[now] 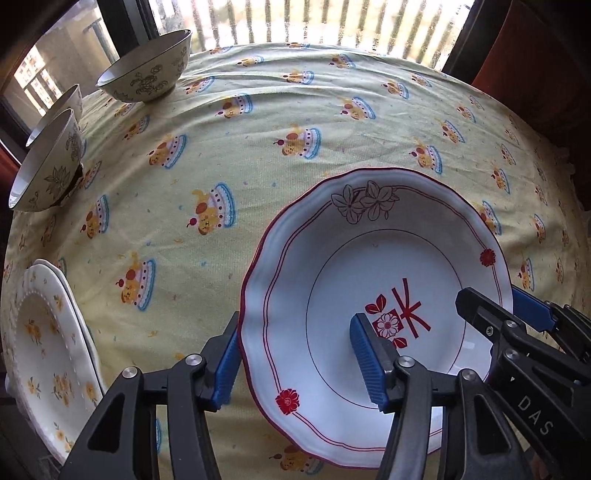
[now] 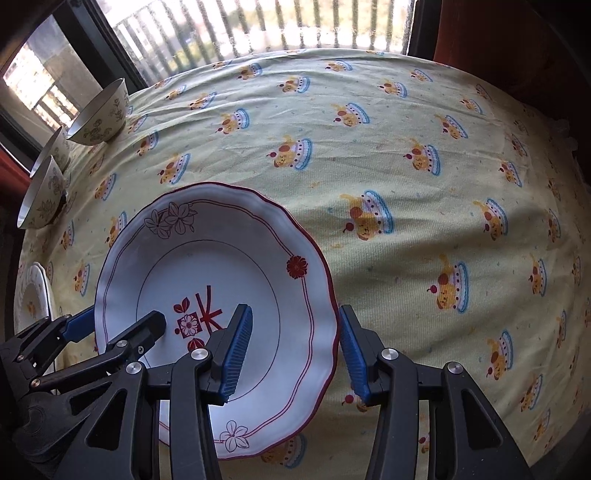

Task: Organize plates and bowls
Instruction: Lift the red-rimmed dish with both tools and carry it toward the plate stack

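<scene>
Plates and bowls are spread over a worktop [image 1: 280, 110] covered by a pale yellow cloth printed with cartoon cakes.

A white plate with a red scalloped rim [image 1: 373, 306] sits near the front of the worktop, between the two claws. It carries a red motif at its centre and outlined flowers on its border.

Left claw [image 1: 299, 363]: its fingers straddle the plate's left rim, one blue pad outside the edge just beside it, the other over the well. The jaws stand part open. Whether the pads press on the rim cannot be told.

Right claw [image 2: 295, 354]: it straddles the opposite rim in the same way, one pad over the well and one outside the edge. A narrow gap shows between the outer pad and the rim. Grip cannot be confirmed.

A floral plate [image 1: 48, 354], white with yellow flowers and a beaded rim, lies at the left front edge of the worktop, well apart from the red-rimmed plate. A second rim shows just beyond it, so it appears to rest on another plate.

Three patterned bowls stand upright along the far left side: one at the far corner [image 1: 147, 66] and two close together nearer the front [image 1: 48, 166]. Behind the worktop is a window with vertical bars [image 1: 314, 22].
</scene>
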The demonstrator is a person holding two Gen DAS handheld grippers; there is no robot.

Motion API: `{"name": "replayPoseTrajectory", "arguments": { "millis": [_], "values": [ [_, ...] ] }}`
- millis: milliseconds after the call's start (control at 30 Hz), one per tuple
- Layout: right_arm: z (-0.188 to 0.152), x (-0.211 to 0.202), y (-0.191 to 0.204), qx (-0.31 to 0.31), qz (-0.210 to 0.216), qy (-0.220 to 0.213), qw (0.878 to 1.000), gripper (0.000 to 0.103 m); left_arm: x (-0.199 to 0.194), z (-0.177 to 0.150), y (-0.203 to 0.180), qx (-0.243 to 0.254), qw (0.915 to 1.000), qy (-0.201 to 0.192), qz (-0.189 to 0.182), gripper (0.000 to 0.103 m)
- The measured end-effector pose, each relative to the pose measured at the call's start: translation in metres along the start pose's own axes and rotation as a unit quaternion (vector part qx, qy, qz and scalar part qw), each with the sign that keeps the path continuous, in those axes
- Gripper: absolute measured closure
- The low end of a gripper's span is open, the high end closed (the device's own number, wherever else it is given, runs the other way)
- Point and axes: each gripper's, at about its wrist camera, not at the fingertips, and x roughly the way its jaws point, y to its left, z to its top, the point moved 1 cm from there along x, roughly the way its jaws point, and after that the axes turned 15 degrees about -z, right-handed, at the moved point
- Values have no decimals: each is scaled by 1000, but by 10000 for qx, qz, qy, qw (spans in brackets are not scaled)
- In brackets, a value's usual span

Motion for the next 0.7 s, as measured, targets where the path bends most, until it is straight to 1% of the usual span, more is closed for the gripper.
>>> {"name": "replayPoseTrajectory", "arguments": {
  "millis": [67, 300, 467, 700],
  "values": [
    [2, 0, 1, -90, -9, -53, 9999, 55, 0, 0, 0, -17, 10000, -8, 24, 44],
    [6, 3, 9, -313, -242, -76, 9992, 55, -1, 2, -2, -65, 9998, -38, 172, 44],
    [4, 1, 6, -248, -215, -8, 9995, 56, -5, 3, -6, -3, 9998, -61, 205, 44],
    [-1, -16, 3, -76, -243, -111, 9996, 56, -22, -2, -8, 130, 9997, -147, 120, 44]
  ]
}}
